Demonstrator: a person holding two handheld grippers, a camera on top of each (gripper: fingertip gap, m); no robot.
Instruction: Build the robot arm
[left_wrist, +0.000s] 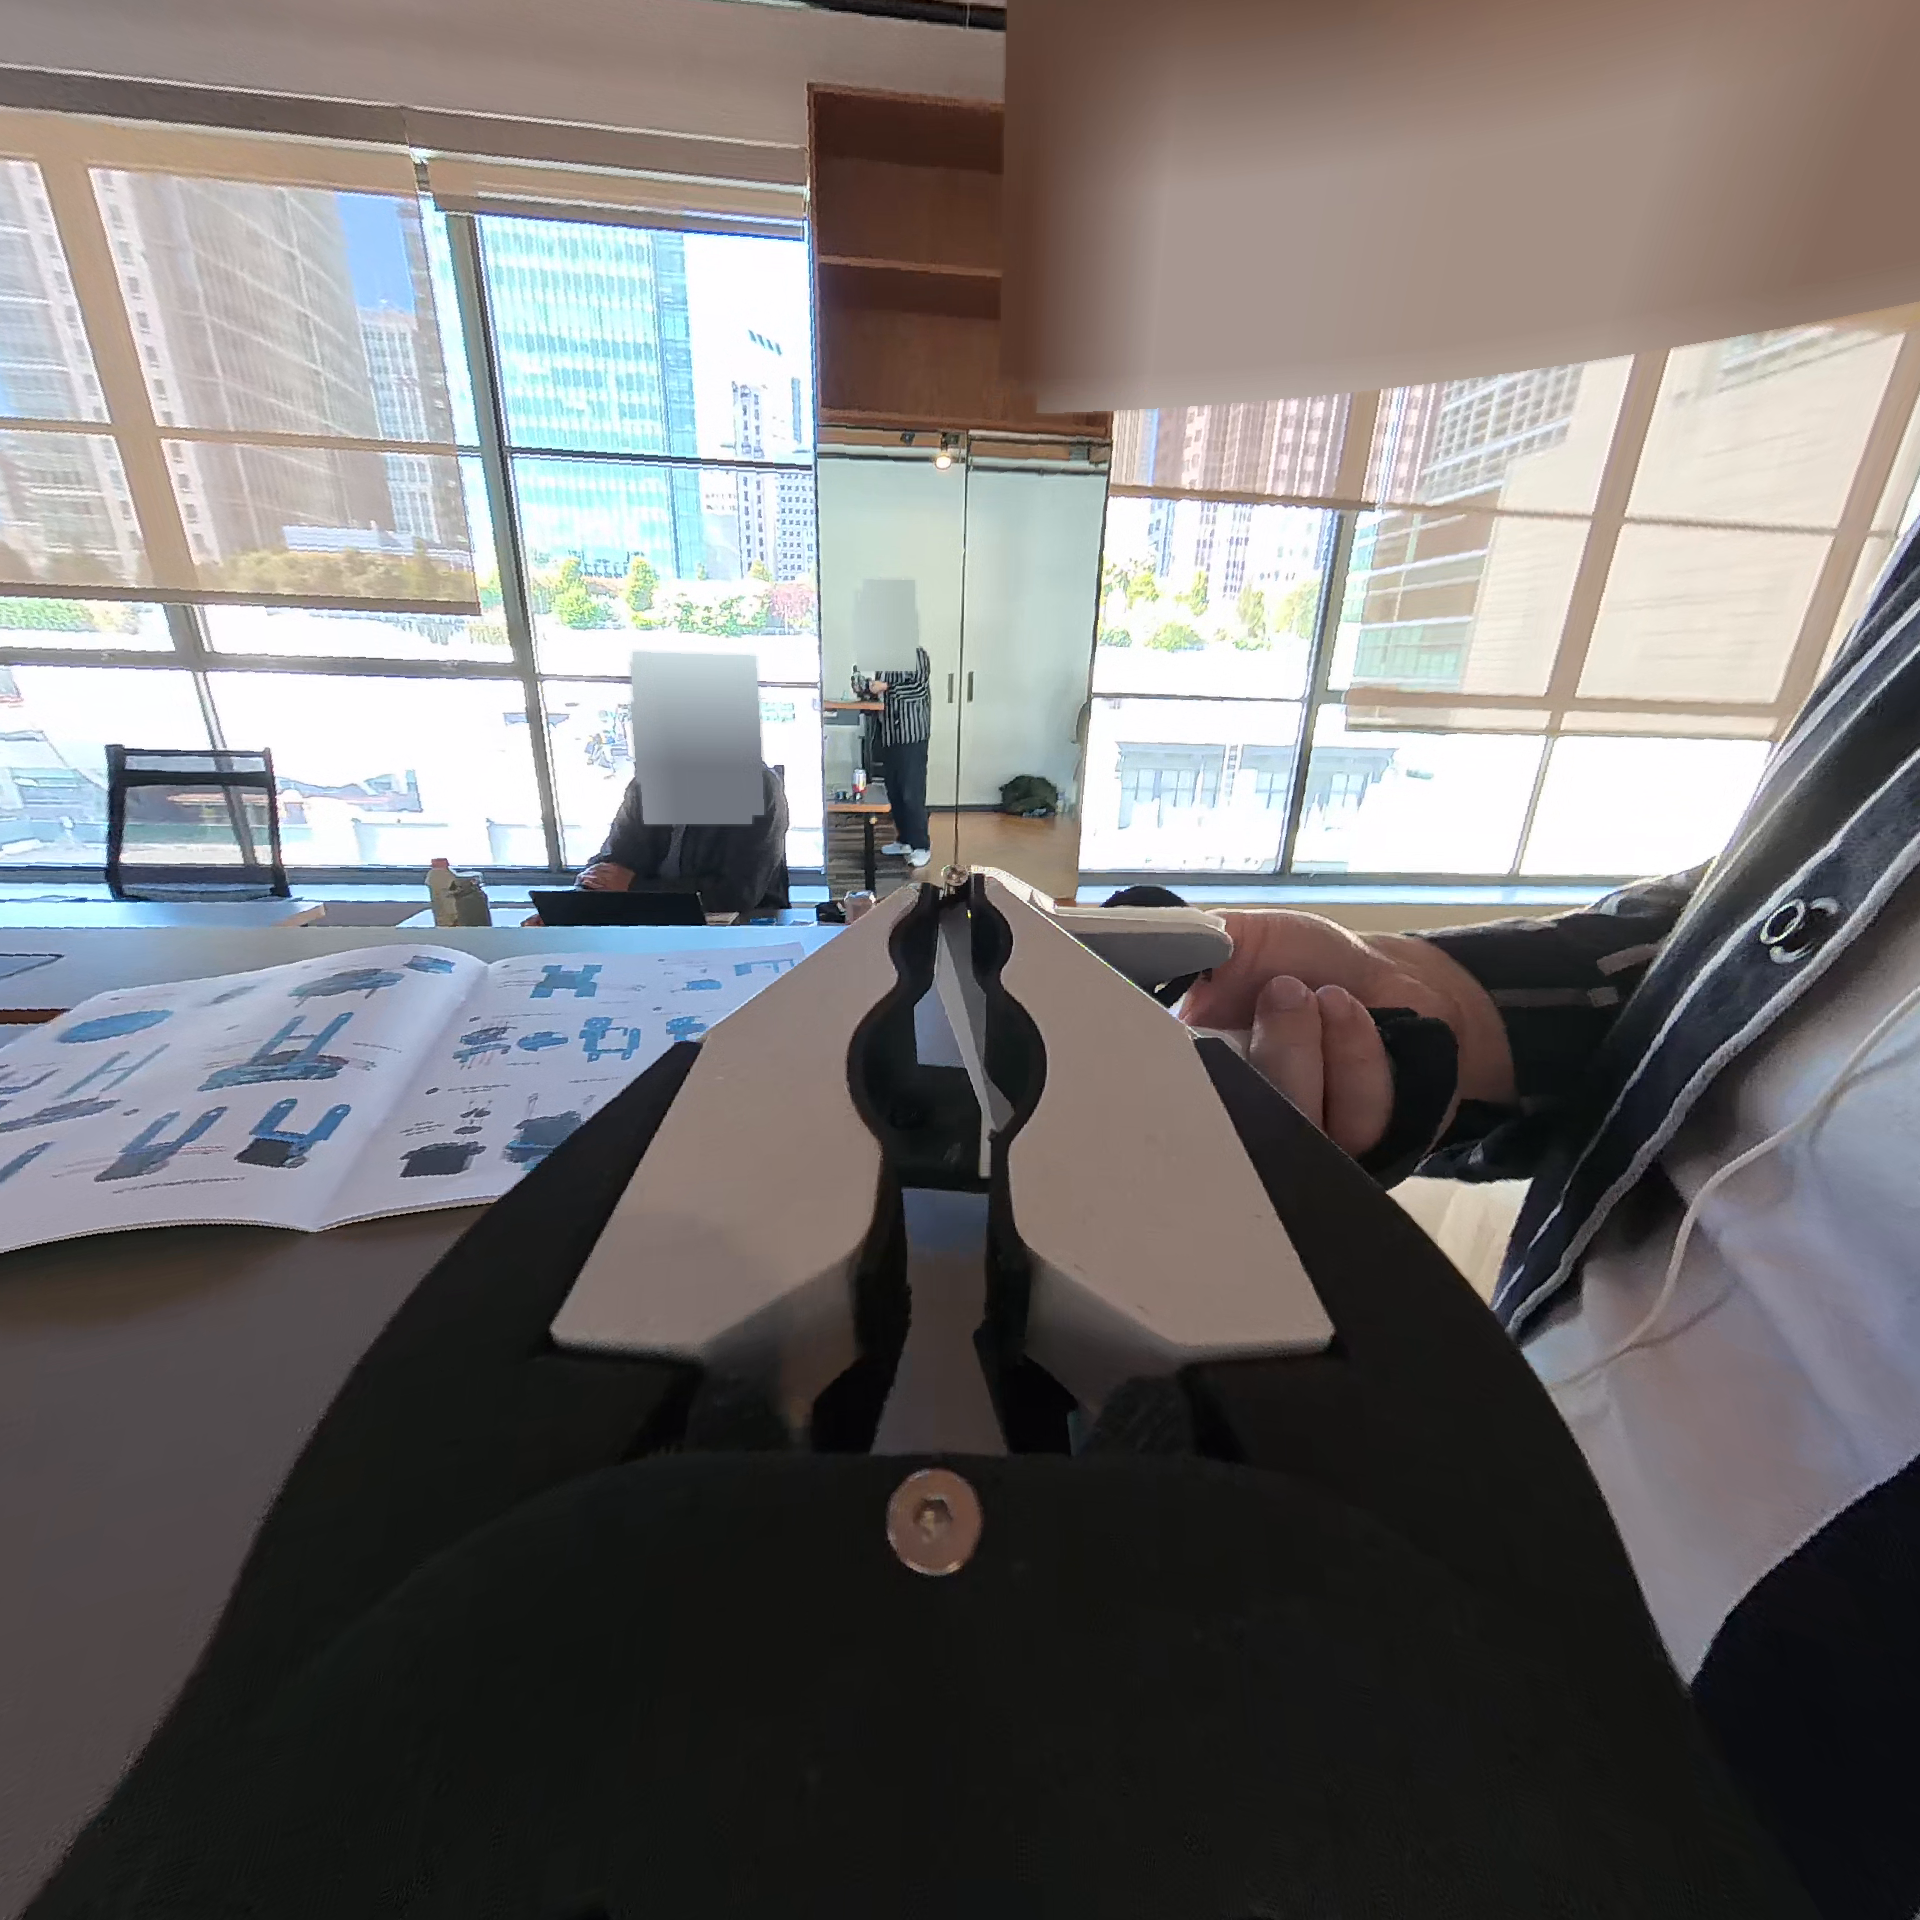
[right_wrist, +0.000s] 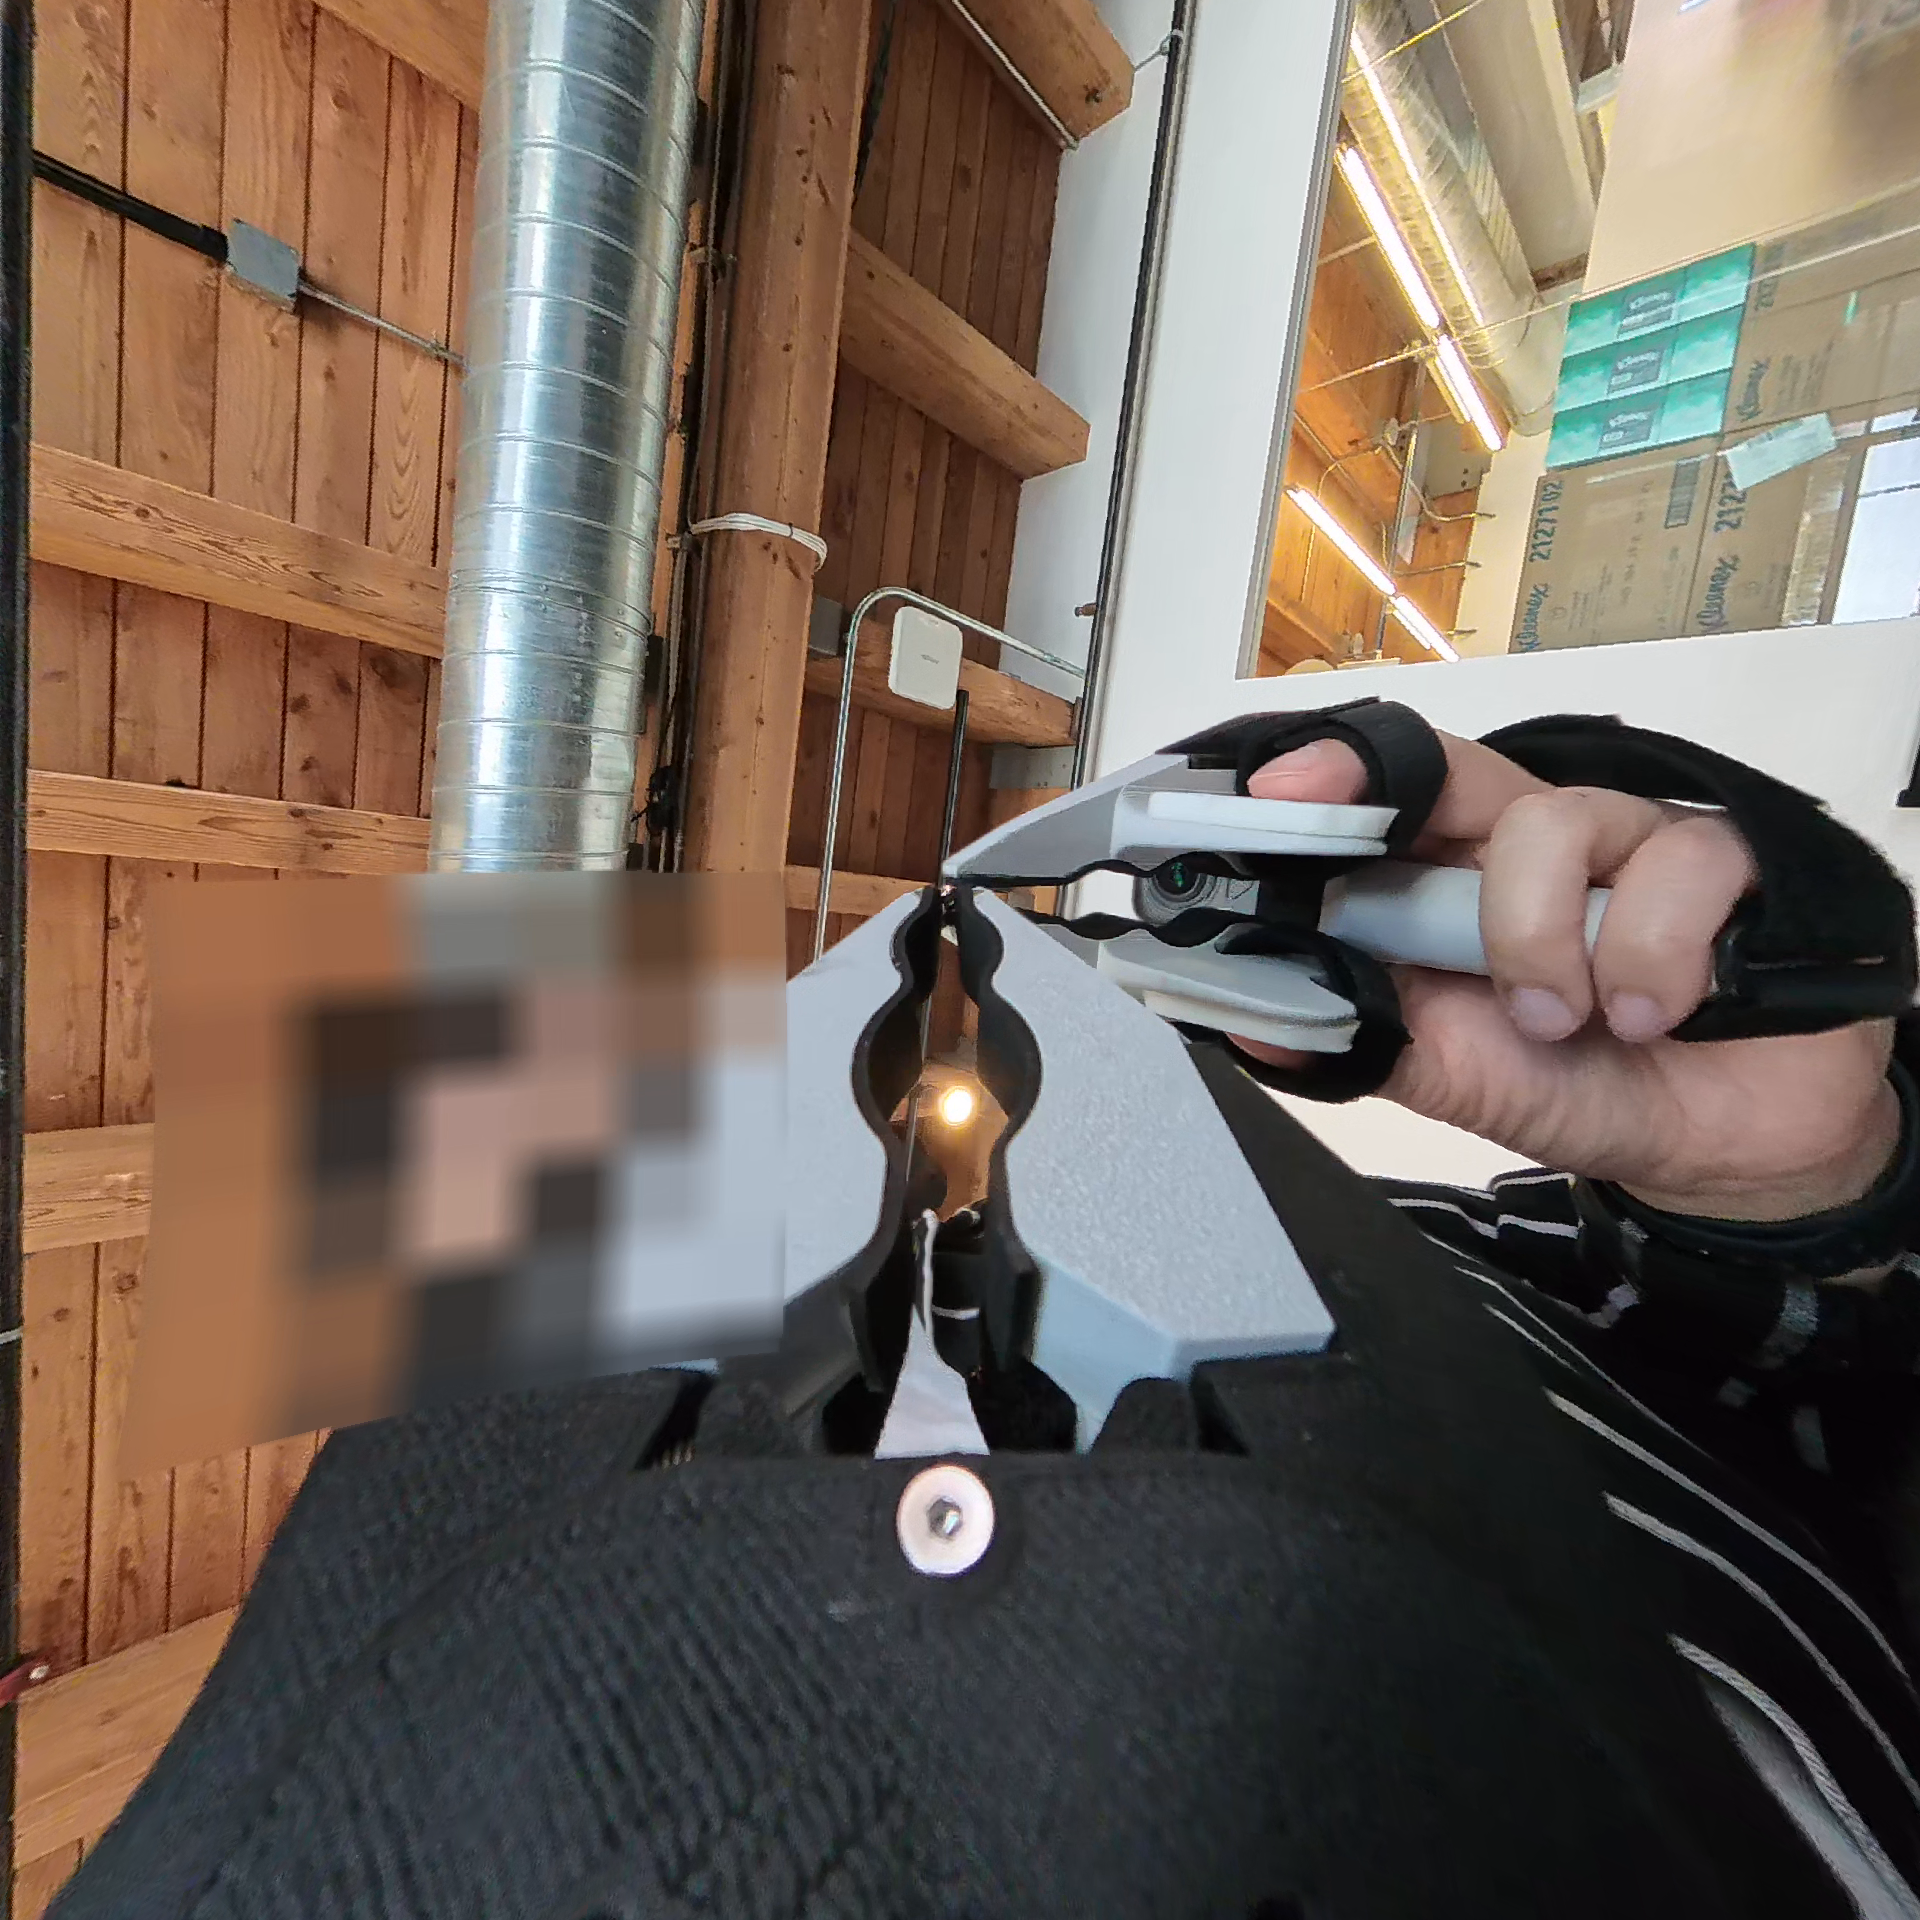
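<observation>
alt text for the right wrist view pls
The right hand-held gripper points up at a wooden ceiling, tips closed on a thin wire. The left hand-held gripper, held in a strapped hand, meets it from the right.

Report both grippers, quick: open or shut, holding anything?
Left gripper: jaws shut on a thin wire.
Right gripper: jaws shut on the same wire.

Left gripper (left_wrist: 954, 902): matt grey plastic fingers, black rubbery pads, shiny metal screw (left_wrist: 933, 1521). Booklet (left_wrist: 343, 1060): smooth white paper. Right gripper (right_wrist: 948, 906): same grainy grey plastic. Duct (right_wrist: 566, 436): glossy ribbed metal. Ceiling (right_wrist: 239, 582): rough wood planks.
</observation>
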